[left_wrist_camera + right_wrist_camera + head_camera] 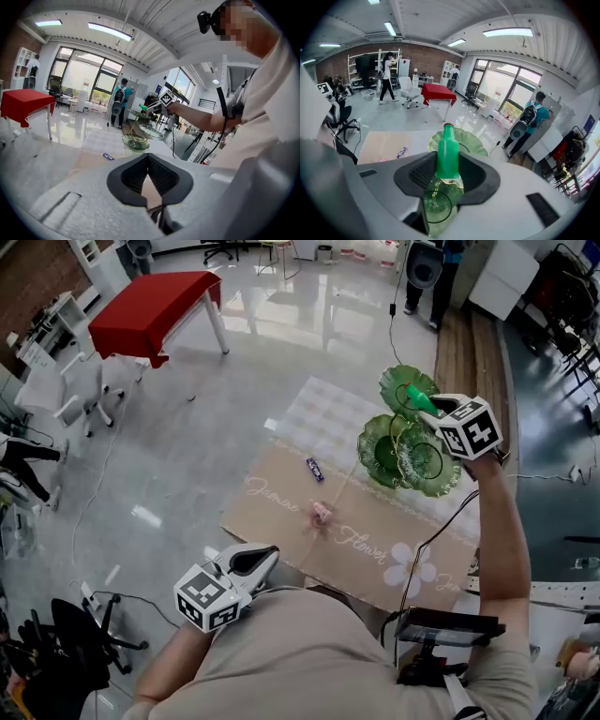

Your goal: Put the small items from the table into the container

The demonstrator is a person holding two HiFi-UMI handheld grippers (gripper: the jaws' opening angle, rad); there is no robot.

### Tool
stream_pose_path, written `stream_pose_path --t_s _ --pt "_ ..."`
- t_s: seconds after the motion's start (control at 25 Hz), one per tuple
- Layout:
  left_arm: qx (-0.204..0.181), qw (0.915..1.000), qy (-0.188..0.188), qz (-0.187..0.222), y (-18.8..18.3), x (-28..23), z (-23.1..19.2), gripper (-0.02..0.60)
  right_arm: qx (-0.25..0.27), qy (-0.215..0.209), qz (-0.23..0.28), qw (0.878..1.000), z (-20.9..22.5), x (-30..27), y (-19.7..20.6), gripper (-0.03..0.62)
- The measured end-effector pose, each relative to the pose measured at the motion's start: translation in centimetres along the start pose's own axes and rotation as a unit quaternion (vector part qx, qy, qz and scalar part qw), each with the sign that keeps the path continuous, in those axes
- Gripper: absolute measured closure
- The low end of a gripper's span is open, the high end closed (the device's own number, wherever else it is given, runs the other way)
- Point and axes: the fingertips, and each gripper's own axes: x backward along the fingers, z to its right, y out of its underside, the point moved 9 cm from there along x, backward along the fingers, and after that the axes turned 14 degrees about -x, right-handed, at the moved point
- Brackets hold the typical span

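Note:
A three-tier green glass dish stand point(380, 454) rises at the right of the tan tablecloth point(281, 521). My right gripper point(428, 408) is shut on a small green bottle point(415, 397) and holds it just above the top dish point(401, 381). The right gripper view shows the bottle point(448, 154) upright between the pads, over that dish point(474, 141). A purple wrapped item point(315, 469) and a pink item point(322, 513) lie on the cloth. At the table's near left edge my left gripper point(255, 560) is shut and holds nothing. The left gripper view shows the stand point(138, 140) and the purple item point(108, 156).
A red-covered table point(155, 310) stands far left on the shiny floor. A black office chair point(84, 629) sits at the lower left. A cable runs down from my right gripper across the table's right side. A person stands in the background point(427, 268).

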Motion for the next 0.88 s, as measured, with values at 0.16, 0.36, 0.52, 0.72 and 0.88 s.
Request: stream_pose_path --t_s 0.16,0.36,0.52,0.72,0.88 --pt "0.008 0.9996 -0.025 -0.001 0.3 1.1 0.0 0.574 -0.004 -0.002 -0.013 1.0 1.8 -2.6 -1.2 0.439" --pt "0.018 0.9984 -0.054 -0.001 0.7 2.0 0.0 0.574 0.001 0.005 -0.028 1.0 3.3 -4.9 -2.4 0.438" --pt "0.023 0.9972 -0.071 -0.001 0.9 2.6 0.2 0.574 -0.005 0.007 -0.042 0.999 4.2 -6.5 -2.2 0.437" --pt "0.033 0.9966 -0.076 -0.003 1.1 2.8 0.4 0.574 -0.003 0.004 -0.057 0.998 4.5 -7.3 -2.0 0.436" --pt "0.033 0.9971 -0.069 -0.004 1.1 2.3 0.0 0.574 -0.007 0.012 -0.055 0.998 4.8 -7.8 -1.9 0.434"
